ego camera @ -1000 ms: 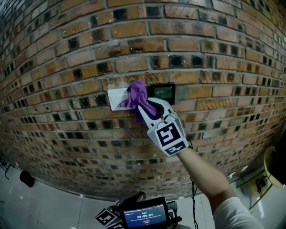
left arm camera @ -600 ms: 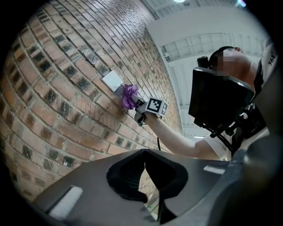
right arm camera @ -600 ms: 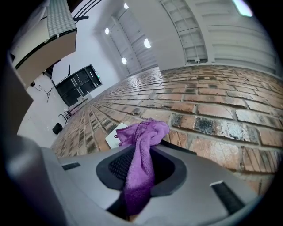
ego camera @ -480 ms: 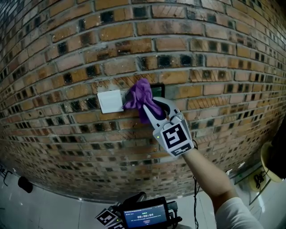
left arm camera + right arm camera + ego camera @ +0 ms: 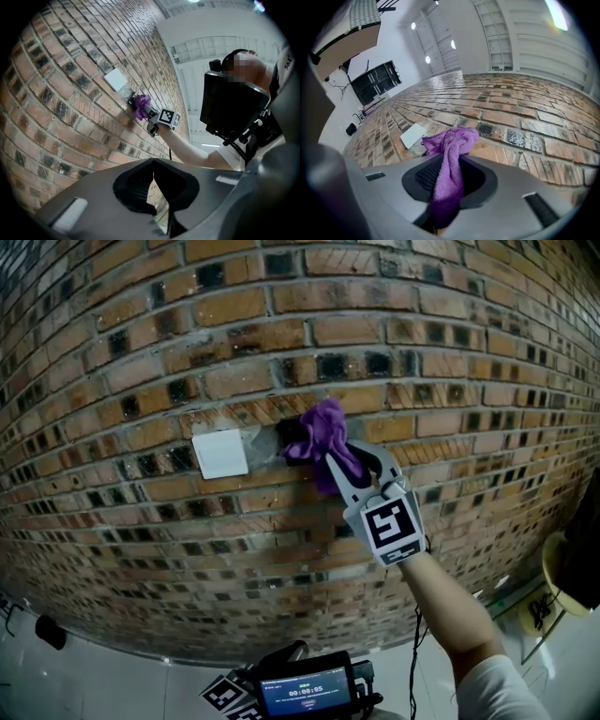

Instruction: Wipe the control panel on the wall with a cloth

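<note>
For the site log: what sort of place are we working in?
Probably a large indoor hall or workshop, not a home: a long brick wall carrying a white switch plate, a glossy pale floor below it, and high white panelled walls with strip lighting.

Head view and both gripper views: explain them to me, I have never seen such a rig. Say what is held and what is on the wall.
No robot here: a person holds a two-jaw gripper in each hand. The head view comes from a camera on the person's head; each gripper view looks along that gripper's own jaws. The right gripper is shut on a purple cloth, pressed to the brick wall over a dark control panel, beside a white plate. The left gripper is shut, empty, held low.
</note>
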Available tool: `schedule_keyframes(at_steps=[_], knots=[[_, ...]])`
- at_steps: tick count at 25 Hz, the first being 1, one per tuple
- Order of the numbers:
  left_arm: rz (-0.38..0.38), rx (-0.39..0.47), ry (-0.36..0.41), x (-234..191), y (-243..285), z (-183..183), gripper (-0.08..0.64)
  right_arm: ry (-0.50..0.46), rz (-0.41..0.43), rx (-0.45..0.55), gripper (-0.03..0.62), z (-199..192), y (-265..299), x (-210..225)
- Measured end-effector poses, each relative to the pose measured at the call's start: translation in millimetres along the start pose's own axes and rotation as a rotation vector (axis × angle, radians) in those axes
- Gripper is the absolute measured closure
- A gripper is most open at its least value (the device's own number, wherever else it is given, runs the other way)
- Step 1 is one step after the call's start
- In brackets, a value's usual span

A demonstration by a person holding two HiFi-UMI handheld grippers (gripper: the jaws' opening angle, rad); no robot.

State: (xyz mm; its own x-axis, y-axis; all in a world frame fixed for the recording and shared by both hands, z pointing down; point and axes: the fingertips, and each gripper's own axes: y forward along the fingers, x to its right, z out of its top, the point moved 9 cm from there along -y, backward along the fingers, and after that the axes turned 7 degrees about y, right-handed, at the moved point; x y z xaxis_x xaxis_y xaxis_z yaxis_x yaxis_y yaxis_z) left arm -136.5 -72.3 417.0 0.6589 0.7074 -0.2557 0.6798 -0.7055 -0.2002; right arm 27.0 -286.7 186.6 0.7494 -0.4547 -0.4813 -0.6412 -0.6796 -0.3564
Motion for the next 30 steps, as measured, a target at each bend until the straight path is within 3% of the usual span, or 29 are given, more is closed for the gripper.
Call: schedule_keyframes(at_steps=[15, 21, 30], knots=[[-0.028, -0.020, -0.008, 2, 9, -3, 0.571, 0.016, -0.156, -0.036, 0.495, -16, -43, 49], [-0.013, -0.014, -0.005, 1, 7, -1, 0.571, 0.014, -0.103, 0.022, 0.495, 4, -32, 27], [0.023, -0.008, -0.004, -3, -2, -2, 0.571, 0.047, 0.055, 0.116, 0.495, 38, 16, -43]])
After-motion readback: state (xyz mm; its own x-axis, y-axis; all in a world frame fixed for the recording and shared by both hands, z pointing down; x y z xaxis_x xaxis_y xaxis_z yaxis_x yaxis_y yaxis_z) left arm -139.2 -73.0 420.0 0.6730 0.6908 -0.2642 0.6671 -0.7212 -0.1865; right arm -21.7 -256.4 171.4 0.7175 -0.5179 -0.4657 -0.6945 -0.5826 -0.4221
